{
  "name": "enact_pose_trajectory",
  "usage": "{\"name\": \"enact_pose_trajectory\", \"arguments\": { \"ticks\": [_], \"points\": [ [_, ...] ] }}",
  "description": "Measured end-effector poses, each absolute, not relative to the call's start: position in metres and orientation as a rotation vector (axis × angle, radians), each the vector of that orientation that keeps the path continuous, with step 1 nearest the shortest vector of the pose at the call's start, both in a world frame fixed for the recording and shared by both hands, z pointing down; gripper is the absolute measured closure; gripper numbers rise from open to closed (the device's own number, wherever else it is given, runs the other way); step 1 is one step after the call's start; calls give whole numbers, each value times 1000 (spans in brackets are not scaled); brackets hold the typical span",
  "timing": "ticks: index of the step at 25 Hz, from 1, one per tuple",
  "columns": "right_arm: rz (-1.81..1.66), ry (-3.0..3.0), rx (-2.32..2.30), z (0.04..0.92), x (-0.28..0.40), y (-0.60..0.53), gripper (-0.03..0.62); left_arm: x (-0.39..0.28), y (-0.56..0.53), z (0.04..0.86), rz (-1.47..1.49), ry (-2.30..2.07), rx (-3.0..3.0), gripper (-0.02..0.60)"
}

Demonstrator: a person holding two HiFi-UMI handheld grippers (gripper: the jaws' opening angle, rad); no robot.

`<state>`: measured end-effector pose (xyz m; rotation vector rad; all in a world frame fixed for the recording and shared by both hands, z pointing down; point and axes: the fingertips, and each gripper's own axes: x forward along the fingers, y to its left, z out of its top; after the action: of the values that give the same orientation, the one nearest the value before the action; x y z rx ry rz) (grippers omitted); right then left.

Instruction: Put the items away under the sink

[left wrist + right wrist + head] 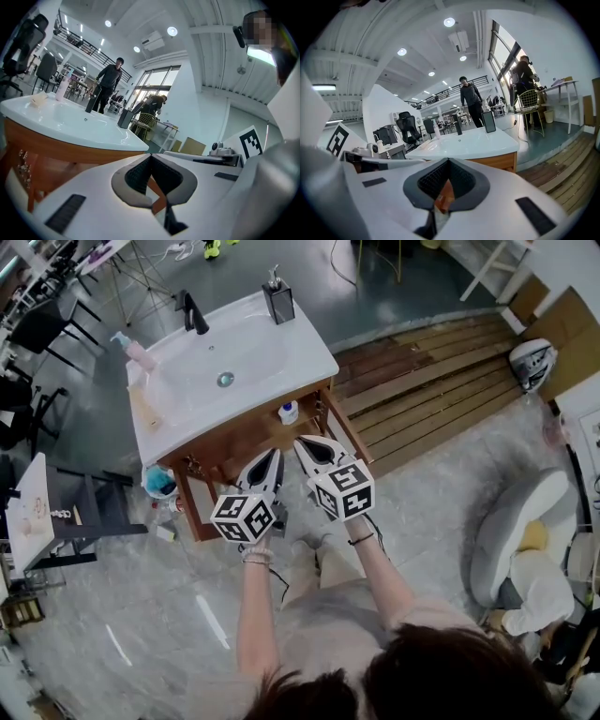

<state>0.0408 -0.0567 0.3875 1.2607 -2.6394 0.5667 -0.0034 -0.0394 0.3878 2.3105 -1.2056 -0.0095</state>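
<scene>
Storage under the basin holds a small white bottle with a blue cap [288, 412], standing on the wooden shelf just right of the frame's centre in the head view. A blue-green container [159, 482] sits lower, at the cabinet's left corner; what it is I cannot tell. On top of the white sink [281, 343], a pink bottle [139, 352] stands at the left rim, a pale block [145, 409] lies along the near-left edge, and a dark dispenser [277, 301] stands at the far right corner beside the black faucet [194, 313]. By that layout, the job looks only partly done.

Both tools hover side by side in front of the wooden cabinet [248, 427], below the sink's near edge. The left gripper [272, 457] has its jaws pressed together on nothing, and the right gripper [307, 444] is likewise closed and empty; only wood shows through the gaps behind their pads.

The main risk is probably reaching for the countertop items with jaws closed: a nudge would tip the tall pink bottle into the basin or off the left rim. Working this close together, the two tools could also knock each other, or catch a cabinet post while reaching under the sink. A careless reach into the shelf could topple the white bottle there.
</scene>
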Motion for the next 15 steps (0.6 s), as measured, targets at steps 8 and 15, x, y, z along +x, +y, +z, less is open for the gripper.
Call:
{"name": "enact_pose_trajectory", "arguments": {
  "ticks": [8,15],
  "points": [
    [588,-2670,1286,367,53,-64,577,-4,-37,376,-53,-1246,2286,581],
    [547,-2705,1313,342,65,-72,577,-6,-42,347,-116,-1299,2313,581]
  ]
}}
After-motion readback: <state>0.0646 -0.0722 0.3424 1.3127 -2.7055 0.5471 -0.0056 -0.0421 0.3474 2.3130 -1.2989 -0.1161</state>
